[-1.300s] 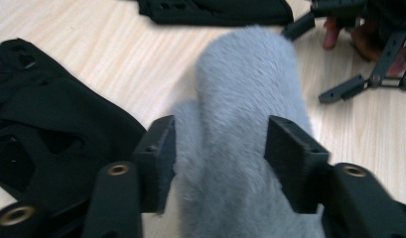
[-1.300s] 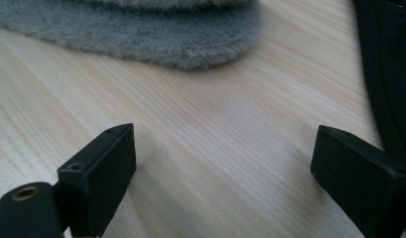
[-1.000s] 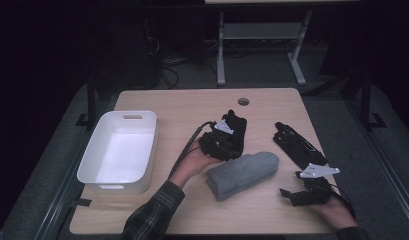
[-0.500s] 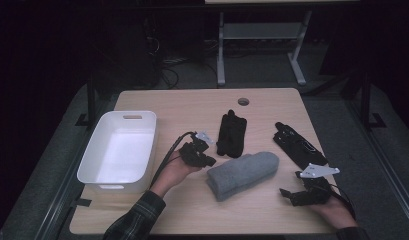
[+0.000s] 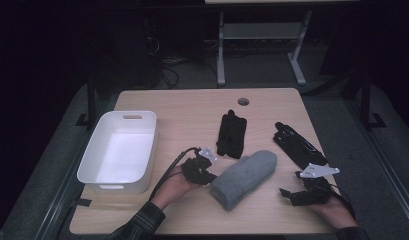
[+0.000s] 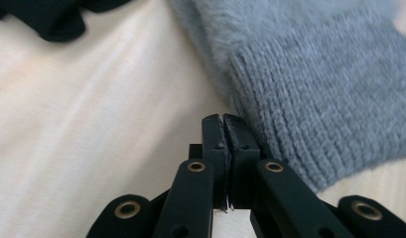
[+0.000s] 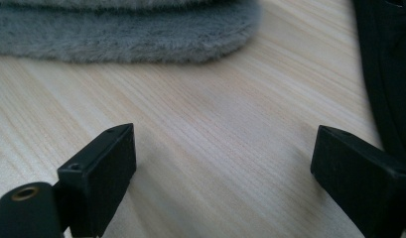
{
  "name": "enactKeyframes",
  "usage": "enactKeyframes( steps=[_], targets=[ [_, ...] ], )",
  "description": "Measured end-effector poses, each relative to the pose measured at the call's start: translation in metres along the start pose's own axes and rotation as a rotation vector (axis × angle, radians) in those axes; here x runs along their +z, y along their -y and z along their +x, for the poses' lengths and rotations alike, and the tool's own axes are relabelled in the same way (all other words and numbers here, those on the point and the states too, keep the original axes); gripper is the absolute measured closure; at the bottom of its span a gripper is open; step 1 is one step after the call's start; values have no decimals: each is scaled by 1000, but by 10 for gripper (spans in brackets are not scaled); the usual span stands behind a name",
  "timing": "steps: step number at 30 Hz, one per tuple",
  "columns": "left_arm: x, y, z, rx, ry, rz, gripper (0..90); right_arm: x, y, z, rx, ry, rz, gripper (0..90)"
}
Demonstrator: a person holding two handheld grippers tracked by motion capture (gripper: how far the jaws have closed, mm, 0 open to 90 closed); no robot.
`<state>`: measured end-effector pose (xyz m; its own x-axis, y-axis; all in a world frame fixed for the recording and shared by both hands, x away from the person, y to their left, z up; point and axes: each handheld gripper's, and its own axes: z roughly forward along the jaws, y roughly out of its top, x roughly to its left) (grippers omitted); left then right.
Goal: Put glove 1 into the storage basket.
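Grey knitted mitten (image 5: 243,177) with a fleecy body and ribbed cuff lies slantwise at the lower centre of the high view, flat on the pale wooden worktop (image 5: 192,107). Left tool (image 5: 201,167) sits just left of the mitten's cuff end; in the left gripper view its tool (image 6: 224,130) has its two jaws pressed together with nothing between them, their tips right at the edge of the ribbed cuff (image 6: 319,109). Right tool (image 5: 298,192) rests at the lower right, apart from the mitten; in the right gripper view its jaws stand wide apart over bare wood, holding nothing. Two black gloves lie beyond: one (image 5: 231,134) above the mitten, the other (image 5: 298,146) to its upper right. White plastic tub (image 5: 118,150) stands at the left.
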<state>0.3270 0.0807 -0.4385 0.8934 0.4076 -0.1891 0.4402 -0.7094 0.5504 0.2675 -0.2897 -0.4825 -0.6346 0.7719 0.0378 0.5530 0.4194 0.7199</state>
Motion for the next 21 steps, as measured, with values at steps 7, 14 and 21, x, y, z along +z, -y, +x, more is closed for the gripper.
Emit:
enactKeyframes(
  steps=[7, 14, 21],
  targets=[
    [-24, -11, 14, -31, -48, -96, 701, 0, 0, 0, -2, 1, 1, 103],
    [-30, -37, 17, -40, -37, -187, 420, 0, 0, 0, -2, 2, 0, 103],
    [-12, -61, 13, -20, -2, -205, 267, 0, 0, 0, -2, 2, 1, 103]
  ],
)
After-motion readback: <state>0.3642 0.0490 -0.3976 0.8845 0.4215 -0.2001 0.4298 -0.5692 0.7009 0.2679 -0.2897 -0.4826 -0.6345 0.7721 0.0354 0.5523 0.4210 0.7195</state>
